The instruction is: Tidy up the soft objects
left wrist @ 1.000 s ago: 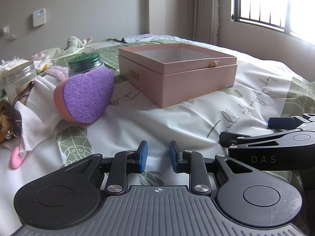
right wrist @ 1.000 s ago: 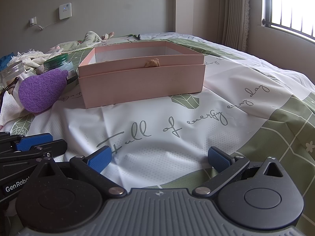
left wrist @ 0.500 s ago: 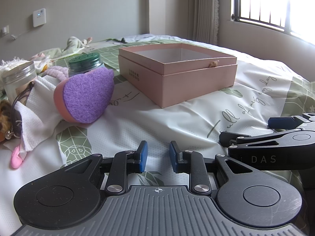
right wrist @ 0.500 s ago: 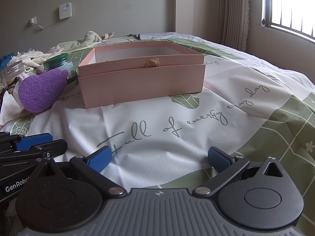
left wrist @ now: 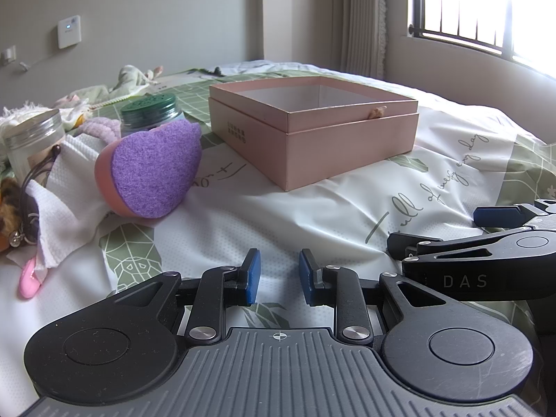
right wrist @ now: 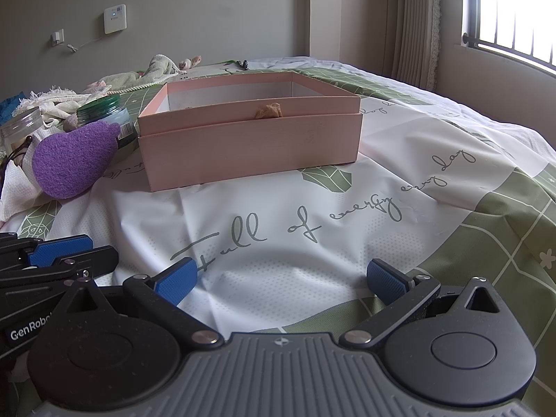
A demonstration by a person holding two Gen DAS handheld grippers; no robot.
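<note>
Two hand-held grippers hover low over a bed, side by side, both empty. The left gripper (left wrist: 276,272) has its blue fingers (left wrist: 252,271) partly spread with a narrow gap and nothing between them. The right gripper (right wrist: 281,279) has its fingers (right wrist: 177,278) spread wide, also with nothing between them. Under both lies the bedspread (right wrist: 312,229), white and green with grey script.

Further out, toward the middle of the bed, sits an open pink box (right wrist: 250,146), apparently empty apart from a small tan tab at its front rim. Just left of the box, toward the bed's left edge, a purple heart-shaped sponge (left wrist: 153,170) with a pink foam back leans on a white cloth (left wrist: 66,194). Behind it stand two jars (left wrist: 151,114), and more fabric is heaped beyond.

The sponge looks light and squashy, with a rough face that should not slip. It would probably be best pinched across its thickness at the exposed upper edge, with fingers spread wider than the left pair now is
</note>
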